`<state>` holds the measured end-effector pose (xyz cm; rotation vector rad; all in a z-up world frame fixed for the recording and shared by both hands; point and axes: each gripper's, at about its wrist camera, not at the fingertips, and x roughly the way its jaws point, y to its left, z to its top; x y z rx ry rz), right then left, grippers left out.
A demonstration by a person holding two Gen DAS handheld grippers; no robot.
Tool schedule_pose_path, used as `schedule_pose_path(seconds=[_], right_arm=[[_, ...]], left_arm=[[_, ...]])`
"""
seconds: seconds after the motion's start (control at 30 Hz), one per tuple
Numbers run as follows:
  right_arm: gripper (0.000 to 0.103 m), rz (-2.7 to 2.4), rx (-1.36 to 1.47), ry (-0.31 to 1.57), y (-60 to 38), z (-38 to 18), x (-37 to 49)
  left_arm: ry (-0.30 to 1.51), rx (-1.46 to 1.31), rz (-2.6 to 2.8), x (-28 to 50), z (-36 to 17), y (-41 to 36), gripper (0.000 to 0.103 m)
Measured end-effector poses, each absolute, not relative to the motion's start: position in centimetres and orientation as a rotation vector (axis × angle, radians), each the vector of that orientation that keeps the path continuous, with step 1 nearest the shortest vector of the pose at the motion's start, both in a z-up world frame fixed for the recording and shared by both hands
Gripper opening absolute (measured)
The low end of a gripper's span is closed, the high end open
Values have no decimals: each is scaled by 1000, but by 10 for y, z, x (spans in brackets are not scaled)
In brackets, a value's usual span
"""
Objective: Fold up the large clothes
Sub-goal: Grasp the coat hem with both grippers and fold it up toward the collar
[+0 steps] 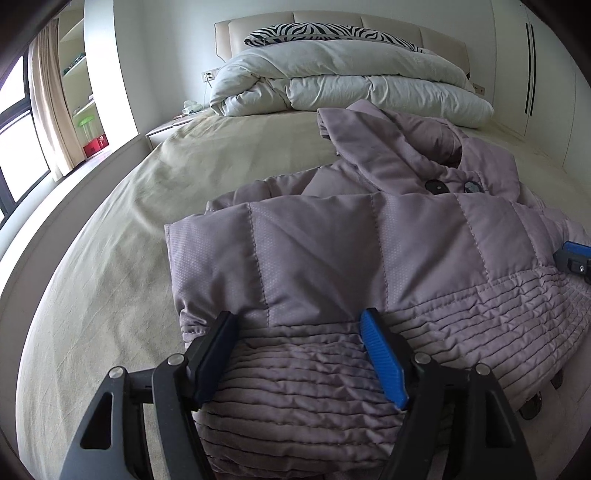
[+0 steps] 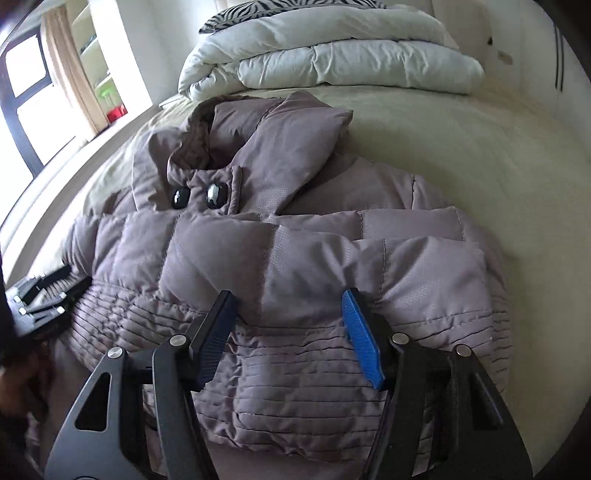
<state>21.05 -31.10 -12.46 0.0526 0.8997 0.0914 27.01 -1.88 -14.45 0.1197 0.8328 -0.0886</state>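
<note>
a mauve padded jacket [image 1: 369, 251] lies on the bed [image 1: 122, 258], folded up on itself so the quilted panels sit on top and the ribbed hem band faces the cameras; its hood [image 1: 373, 147] points toward the headboard, and two dark buttons [image 2: 195, 195] show at the collar. the left tongs [image 1: 299, 323] hang over the hem band near the jacket's left edge, fingers spread apart with only fabric showing below the gap — the pads press on nothing. the right tongs [image 2: 288, 302] hang over the hem band toward the jacket's other side, also parted and gripping nothing, the blue pad [image 2: 360, 339] plain on one finger. each gripper shows at the edge of the other's view, near the hem. beyond the hood a white duvet [image 1: 343, 81] is piled up with a zebra-striped pillow [image 1: 325, 33] behind it against the padded headboard [image 1: 258, 26]. to the left of the bed are a window with a beige curtain [image 1: 48, 103] and open shelves [image 1: 79, 74].
</note>
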Motion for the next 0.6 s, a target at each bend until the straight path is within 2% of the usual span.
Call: schedule_pose_path(seconds=[0.13,0.3,0.33,0.4,0.43,0.47,0.6], right_arm=[[61,73,-35,877,-297,-130,207],[63,156,177,878,-331,-97,207],[67,187,219,848,-339,-87,207],[87,218,269,790,-355,-65,212],[91,238,291,768,-362,-57,219],[93,267,319,756,-369,-50,229],[93,321,500,818,-404,-43,293]], left_arm=[[845,62,-121,273,-142,-11,75],[874,-6,-135,274,-102,2,75],[846,-27,-146,274,-88,5,77],[800,-66,-176,281,-62,9,94],[785,-87,-190,290,-51,11,98],[786,-115,-215,302,-43,13,101],[902,-284,-329,379,-45,20,102]])
